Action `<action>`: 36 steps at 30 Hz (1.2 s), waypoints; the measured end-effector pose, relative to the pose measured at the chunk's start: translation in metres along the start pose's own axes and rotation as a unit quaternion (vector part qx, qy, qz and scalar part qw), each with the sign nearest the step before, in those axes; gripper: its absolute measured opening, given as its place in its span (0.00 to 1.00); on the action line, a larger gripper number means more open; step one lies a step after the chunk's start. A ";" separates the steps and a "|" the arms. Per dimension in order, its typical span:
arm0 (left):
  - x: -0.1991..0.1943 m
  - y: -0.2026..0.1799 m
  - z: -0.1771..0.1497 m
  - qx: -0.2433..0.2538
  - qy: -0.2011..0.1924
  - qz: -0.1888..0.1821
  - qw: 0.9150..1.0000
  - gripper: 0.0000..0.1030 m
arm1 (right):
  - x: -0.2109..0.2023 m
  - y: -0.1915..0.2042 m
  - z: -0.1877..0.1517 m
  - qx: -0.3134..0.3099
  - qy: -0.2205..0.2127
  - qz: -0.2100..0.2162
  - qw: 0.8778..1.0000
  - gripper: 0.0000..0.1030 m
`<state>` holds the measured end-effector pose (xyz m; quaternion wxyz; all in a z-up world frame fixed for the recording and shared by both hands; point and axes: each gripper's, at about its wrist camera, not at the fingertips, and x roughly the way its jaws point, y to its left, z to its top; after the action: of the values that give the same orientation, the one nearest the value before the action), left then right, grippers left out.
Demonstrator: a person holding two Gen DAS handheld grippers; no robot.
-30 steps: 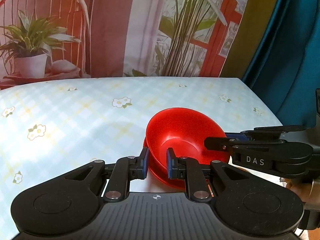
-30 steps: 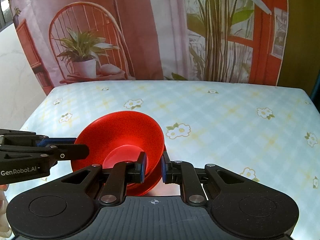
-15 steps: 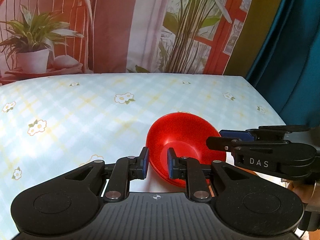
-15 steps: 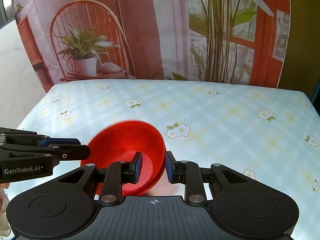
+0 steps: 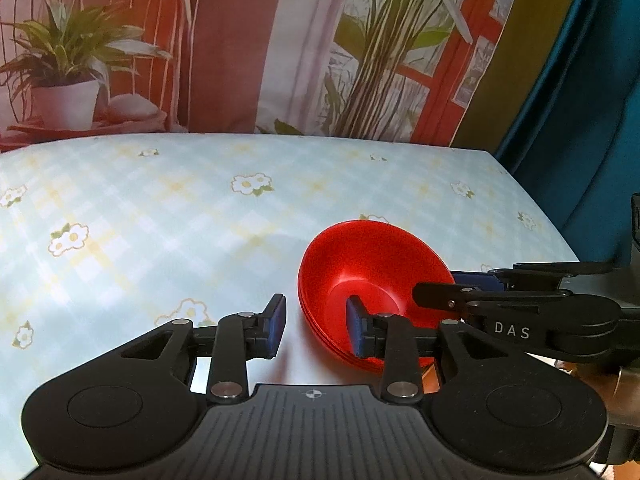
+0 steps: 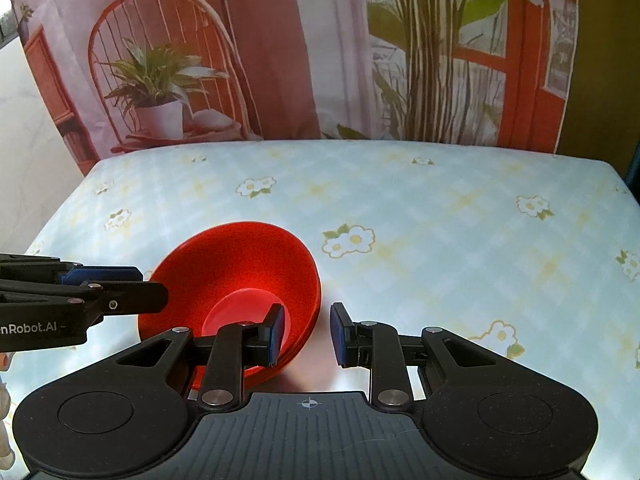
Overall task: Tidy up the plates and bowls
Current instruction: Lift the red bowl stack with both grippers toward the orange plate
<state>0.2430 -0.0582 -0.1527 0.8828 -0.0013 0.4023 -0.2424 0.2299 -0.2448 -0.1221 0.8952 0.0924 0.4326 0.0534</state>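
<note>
The red bowls [image 5: 372, 280], nested as a stack, sat on the flowered surface [image 5: 160, 220] at lower centre-right of the left wrist view. The left gripper [image 5: 316, 326] was opening, pads off the near rim, which lay between them. The right gripper [image 6: 306, 334], spread too, straddled the opposite rim w/o pinching. Both were abt equally close, so either could pull back.

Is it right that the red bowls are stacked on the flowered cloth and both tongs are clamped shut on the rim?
Not quite. The red bowls are stacked on the flowered cloth, but neither pair clamps the rim. The left wrist view shows the left tongs opening, pads clear of the rim; the right wrist view shows the right tongs open astride it.
</note>
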 end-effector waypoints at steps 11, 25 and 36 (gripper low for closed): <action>0.007 0.004 -0.002 -0.015 0.008 -0.010 1.000 0.33 | 0.007 -0.001 -0.001 0.003 0.009 0.008 1.000 0.23; 0.020 0.005 -0.007 -0.032 0.014 -0.035 0.999 0.28 | 0.017 0.000 0.000 0.004 0.022 0.020 1.000 0.20; 0.011 0.001 -0.007 -0.023 0.006 -0.024 0.999 0.28 | 0.011 0.003 0.001 0.010 0.014 0.026 1.000 0.18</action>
<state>0.2447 -0.0605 -0.1650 0.8738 -0.0303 0.4134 -0.2543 0.2374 -0.2406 -0.1291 0.8865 0.1118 0.4429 0.0738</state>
